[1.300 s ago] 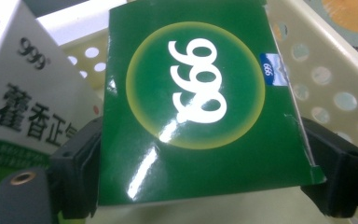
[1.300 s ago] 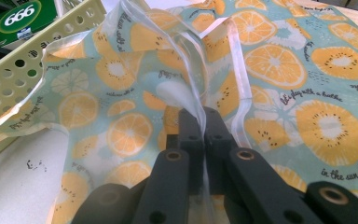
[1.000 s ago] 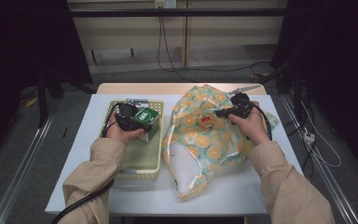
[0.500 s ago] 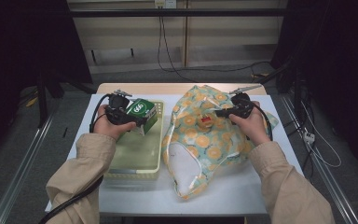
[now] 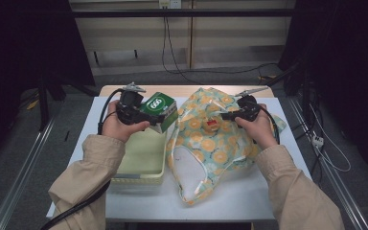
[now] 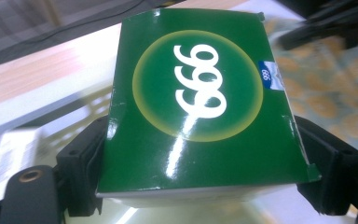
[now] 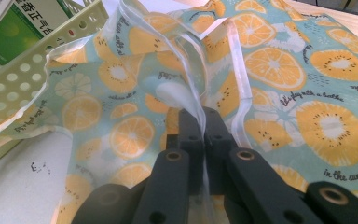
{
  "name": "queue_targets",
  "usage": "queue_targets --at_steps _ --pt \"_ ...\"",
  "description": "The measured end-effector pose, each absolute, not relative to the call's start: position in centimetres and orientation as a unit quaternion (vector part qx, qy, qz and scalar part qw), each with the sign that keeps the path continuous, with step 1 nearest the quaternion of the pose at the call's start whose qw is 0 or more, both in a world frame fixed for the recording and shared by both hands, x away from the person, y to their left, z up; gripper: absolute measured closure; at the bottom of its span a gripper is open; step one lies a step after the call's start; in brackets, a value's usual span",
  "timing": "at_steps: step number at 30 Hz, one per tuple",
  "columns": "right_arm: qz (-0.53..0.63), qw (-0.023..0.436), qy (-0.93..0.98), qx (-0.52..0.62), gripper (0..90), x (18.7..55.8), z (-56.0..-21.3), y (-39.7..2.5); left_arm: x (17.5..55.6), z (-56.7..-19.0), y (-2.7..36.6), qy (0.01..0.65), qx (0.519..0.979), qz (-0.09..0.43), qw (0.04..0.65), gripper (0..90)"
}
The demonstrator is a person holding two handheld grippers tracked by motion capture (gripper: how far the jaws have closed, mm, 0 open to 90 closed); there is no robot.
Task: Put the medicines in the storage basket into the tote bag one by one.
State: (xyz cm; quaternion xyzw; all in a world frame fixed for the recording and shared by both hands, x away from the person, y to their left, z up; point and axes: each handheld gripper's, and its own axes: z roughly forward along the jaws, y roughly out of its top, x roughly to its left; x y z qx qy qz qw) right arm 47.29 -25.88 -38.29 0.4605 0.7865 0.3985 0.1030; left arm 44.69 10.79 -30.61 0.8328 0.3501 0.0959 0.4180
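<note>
A green box (image 5: 159, 111) marked 666 in white hangs above the pale green basket (image 5: 143, 160), at its far right corner. My left gripper (image 5: 154, 117) is shut on the green box (image 6: 196, 107), one black jaw on each side. A fruit-print bag (image 5: 211, 143) with orange slices lies on the white table, right of the basket. My right gripper (image 5: 223, 115) is shut on the bag's clear handle strap (image 7: 200, 116), holding it up over the bag (image 7: 270, 84). The box (image 7: 14, 23) shows at the top left of the right gripper view.
The perforated basket wall (image 7: 37, 65) borders the bag on its left side. Bare white table (image 5: 249, 191) lies near the front edge. Cables (image 5: 172, 52) trail over the floor behind the table, and dark curtains stand on both sides.
My left gripper has lifted the green box out of the basket and carried it right, toward the bag. My right gripper has stayed on the bag handle.
</note>
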Motion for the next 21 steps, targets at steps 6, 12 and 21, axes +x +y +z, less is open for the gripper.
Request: queue_targets --at_steps 6,12,21 --pt "0.398 0.104 0.787 0.46 89.1 47.4 -38.1 -25.9 43.2 -30.7 7.1 0.307 0.847 0.079 0.427 16.5" --pt "0.4 0.105 0.786 0.459 89.2 47.3 -37.8 -26.1 42.7 -32.1 3.9 0.288 0.855 0.057 0.428 16.5" --pt "0.4 0.106 0.788 0.456 89.2 47.3 -37.5 -26.2 42.2 -35.0 -0.3 0.263 0.868 0.041 0.419 16.5"
